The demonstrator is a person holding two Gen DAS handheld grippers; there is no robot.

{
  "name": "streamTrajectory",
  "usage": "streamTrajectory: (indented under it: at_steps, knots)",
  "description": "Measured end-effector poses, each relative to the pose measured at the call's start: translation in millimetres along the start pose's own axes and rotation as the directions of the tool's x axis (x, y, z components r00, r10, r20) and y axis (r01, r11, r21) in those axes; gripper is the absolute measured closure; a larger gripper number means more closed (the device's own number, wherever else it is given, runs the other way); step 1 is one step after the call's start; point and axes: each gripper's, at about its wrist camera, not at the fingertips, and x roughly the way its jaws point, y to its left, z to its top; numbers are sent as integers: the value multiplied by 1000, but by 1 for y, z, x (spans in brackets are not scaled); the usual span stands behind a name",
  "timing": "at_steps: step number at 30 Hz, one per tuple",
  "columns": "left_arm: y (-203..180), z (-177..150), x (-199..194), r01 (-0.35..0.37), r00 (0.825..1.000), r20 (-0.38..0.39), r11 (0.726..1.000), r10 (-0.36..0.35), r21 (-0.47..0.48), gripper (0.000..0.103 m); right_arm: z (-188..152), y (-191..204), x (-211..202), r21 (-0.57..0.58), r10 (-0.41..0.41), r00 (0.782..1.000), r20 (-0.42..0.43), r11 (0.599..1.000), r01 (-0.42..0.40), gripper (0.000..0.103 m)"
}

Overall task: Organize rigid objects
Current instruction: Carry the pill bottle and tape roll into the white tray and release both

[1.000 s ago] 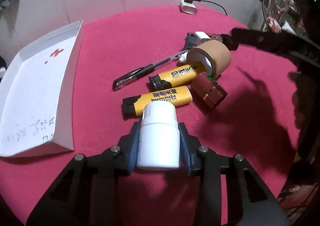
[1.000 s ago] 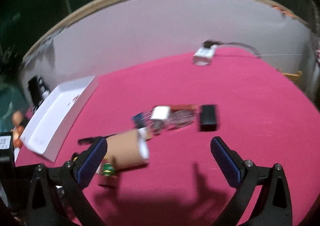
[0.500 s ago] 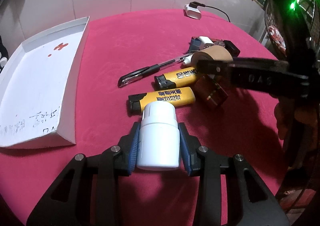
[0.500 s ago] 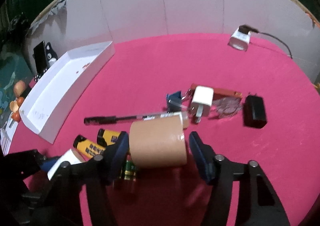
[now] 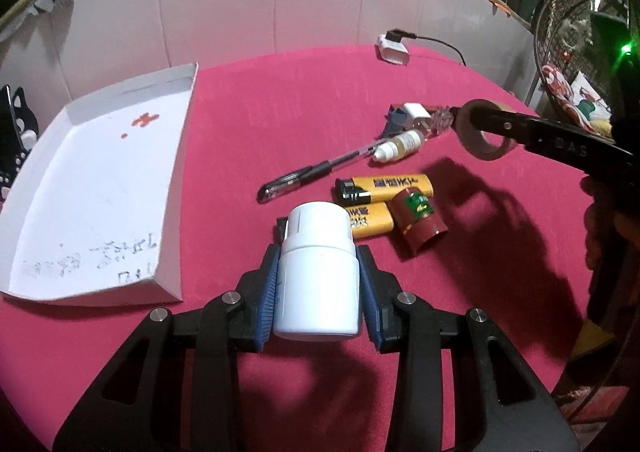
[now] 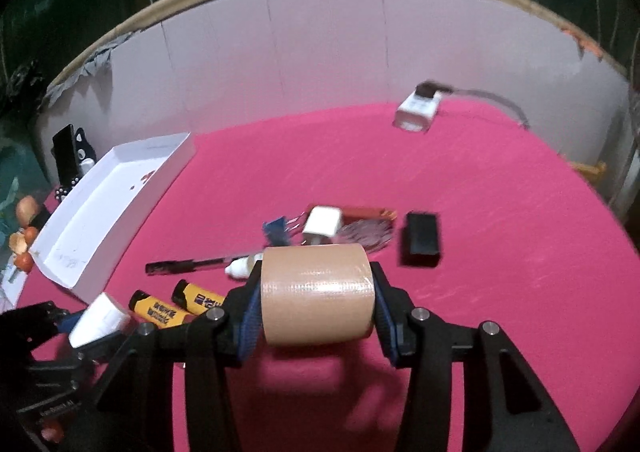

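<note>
My left gripper [image 5: 318, 284] is shut on a white plastic bottle [image 5: 318, 276] and holds it above the red table. My right gripper [image 6: 316, 304] is shut on a brown tape roll [image 6: 318, 292], lifted off the table; the roll also shows in the left wrist view [image 5: 482, 129]. On the table lie two yellow lighters [image 5: 390, 185], a dark red cylinder [image 5: 418, 221], a black pen [image 5: 308, 177], a small dropper bottle [image 5: 398, 143] and a white plug [image 6: 322, 223]. An open white box [image 5: 92, 191] sits at the left.
A black adapter [image 6: 422, 238] lies right of the plug, beside a blue clip [image 6: 276, 232] and a red packet. A white charger with cable [image 6: 418, 111] sits at the table's far edge. A pale wall rings the round table [image 6: 480, 191].
My right gripper closed on the tape roll and lifted it, uncovering the dropper bottle. My left gripper rose a little with the white bottle.
</note>
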Motion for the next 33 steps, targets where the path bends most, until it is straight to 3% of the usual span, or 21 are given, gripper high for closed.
streamTrajectory:
  at_steps: [9,16,33]
  knots:
    - [13,15,-29,-40,995,86,998,43,-40,67,15,22,-23,-20,115,992,61,993,-114,55]
    - [39,24,-49,-116,983,128,987,130,-111,67,33,53,-29,-66,197,977,84,979,-192,55]
    - [117,36,-96,-275,926,192,928,326,-251,67,75,135,-34,-186,336,934,117,932,-312,55]
